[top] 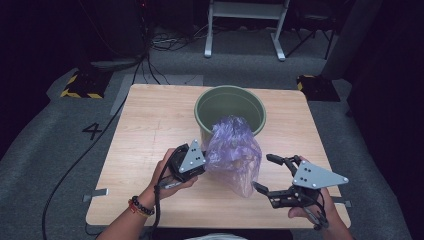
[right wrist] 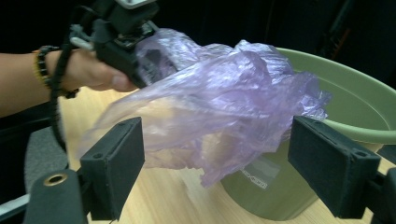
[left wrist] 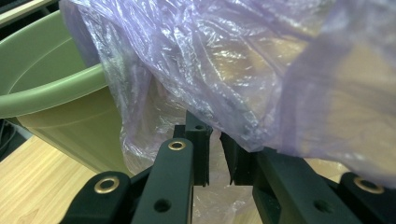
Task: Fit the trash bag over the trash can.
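A crumpled purple plastic bag (top: 234,155) hangs above the wooden table (top: 150,120), just in front of a green bucket (top: 205,97). My left gripper (top: 204,165) is shut on the bag's left side, and the film is pinched between its nearly closed jaws (left wrist: 215,154). The bag (left wrist: 224,60) drapes over those jaws, with the bucket (left wrist: 56,93) behind at the left. My right gripper (top: 263,172) stands open to the right of the bag, apart from it. In the right gripper view its pads (right wrist: 116,158) spread wide before the bag (right wrist: 224,107), the bucket (right wrist: 355,107) and the left gripper (right wrist: 140,60).
The bucket stands at the table's far middle. Bare wood lies left of the bucket and along the front edge. Beyond the table are floor cables (top: 150,70), a white frame's legs (top: 208,47), and two yellow-and-black striped blocks (top: 80,85).
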A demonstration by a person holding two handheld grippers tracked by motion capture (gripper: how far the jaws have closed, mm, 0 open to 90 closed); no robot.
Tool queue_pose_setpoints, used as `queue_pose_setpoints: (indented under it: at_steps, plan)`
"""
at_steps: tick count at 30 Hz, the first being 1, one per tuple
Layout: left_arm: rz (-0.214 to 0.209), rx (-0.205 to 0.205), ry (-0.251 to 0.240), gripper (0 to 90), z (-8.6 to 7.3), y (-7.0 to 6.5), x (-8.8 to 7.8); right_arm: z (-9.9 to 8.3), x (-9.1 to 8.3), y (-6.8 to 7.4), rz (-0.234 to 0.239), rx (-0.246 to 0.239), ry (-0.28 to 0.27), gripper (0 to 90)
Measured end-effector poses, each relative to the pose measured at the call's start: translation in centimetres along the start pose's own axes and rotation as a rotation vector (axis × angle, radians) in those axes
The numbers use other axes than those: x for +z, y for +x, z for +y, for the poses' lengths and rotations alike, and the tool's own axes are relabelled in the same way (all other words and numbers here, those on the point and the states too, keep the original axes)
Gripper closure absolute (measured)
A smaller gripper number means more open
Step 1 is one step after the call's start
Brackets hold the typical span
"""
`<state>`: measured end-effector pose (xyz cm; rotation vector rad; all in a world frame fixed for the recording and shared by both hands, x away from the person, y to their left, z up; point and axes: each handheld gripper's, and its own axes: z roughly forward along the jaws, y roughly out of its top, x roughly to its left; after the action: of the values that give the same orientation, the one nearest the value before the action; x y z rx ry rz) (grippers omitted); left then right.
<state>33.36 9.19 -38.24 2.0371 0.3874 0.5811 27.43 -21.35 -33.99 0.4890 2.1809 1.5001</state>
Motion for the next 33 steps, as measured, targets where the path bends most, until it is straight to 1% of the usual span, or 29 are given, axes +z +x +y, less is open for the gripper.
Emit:
queue_pose_setpoints:
  at_steps: [1,3,5,6,8,9,10,12,13,14,16,19,21,22,25,26,29,30,31,32,33]
  plan:
    - [0.000,0.002,-0.007,81.2,0.0,-0.1,0.0,0.1,0.3,0.0,-0.014,-0.001,0.009,20.0]
    - [-0.004,0.000,-0.016,81.7,0.0,-0.1,0.1,0.2,1.1,0.0,-0.059,0.000,0.030,24.3]
    - [-0.005,-0.002,-0.020,81.7,0.0,0.0,0.1,0.2,1.7,-0.3,-0.086,0.013,0.032,32.1]
    - [-0.003,-0.003,-0.019,81.7,0.0,0.0,0.0,0.1,1.9,-0.6,-0.090,0.022,0.037,42.2]
    - [-0.005,-0.008,-0.023,81.7,-0.1,0.1,-0.2,-0.2,2.3,-1.3,-0.113,0.020,0.037,56.0]
    - [0.000,-0.007,-0.023,81.7,-0.1,0.2,-0.3,-0.3,2.4,-1.6,-0.108,0.026,0.036,64.9]
    - [0.011,-0.009,-0.030,81.7,-0.2,0.2,-0.5,-0.4,2.4,-1.8,-0.100,0.031,0.032,70.4]
    - [0.015,-0.017,-0.042,81.6,-0.3,0.3,-0.8,-0.8,2.4,-2.6,-0.095,0.048,0.016,79.2]
    - [0.021,-0.013,-0.043,81.3,-0.4,0.4,-1.1,-0.9,2.4,-2.8,-0.099,0.052,0.010,82.4]
    - [0.024,-0.017,-0.044,80.7,-0.4,0.6,-1.2,-1.1,2.3,-3.1,-0.117,0.048,0.003,85.1]
    - [0.034,-0.032,-0.049,79.7,-0.6,0.9,-1.5,-1.3,2.3,-3.6,-0.129,0.058,-0.007,87.8]
    - [0.044,-0.054,-0.061,78.9,-0.9,1.5,-2.0,-1.6,2.3,-4.3,-0.155,0.062,-0.005,88.5]
    - [0.052,-0.059,-0.061,78.9,-1.0,1.8,-2.3,-1.7,2.4,-4.7,-0.183,0.044,0.002,88.5]
    - [0.054,-0.063,-0.059,78.9,-1.1,1.9,-2.4,-1.8,2.5,-4.9,-0.194,0.044,0.007,88.5]
    - [0.074,-0.074,-0.052,80.1,-1.4,2.7,-2.6,-2.0,2.9,-5.6,-0.212,0.051,0.017,88.5]
    - [0.080,-0.081,-0.053,80.6,-1.5,2.9,-2.7,-2.1,3.0,-5.9,-0.227,0.043,0.021,88.5]
    - [0.099,-0.099,-0.048,81.3,-1.9,3.8,-2.9,-2.1,3.3,-6.7,-0.247,0.050,0.025,88.5]
    - [0.101,-0.115,-0.055,81.7,-2.0,4.1,-2.9,-2.1,3.3,-6.9,-0.258,0.047,0.028,88.4]
    - [0.102,-0.119,-0.056,82.1,-2.2,4.3,-3.0,-2.1,3.3,-7.2,-0.270,0.045,0.029,88.4]
    - [0.108,-0.123,-0.062,82.7,-2.3,4.5,-3.1,-2.0,3.3,-7.5,-0.274,0.038,0.029,88.4]
    - [0.111,-0.131,-0.064,83.3,-2.3,4.6,-3.2,-2.0,3.2,-7.9,-0.275,0.043,0.026,88.3]
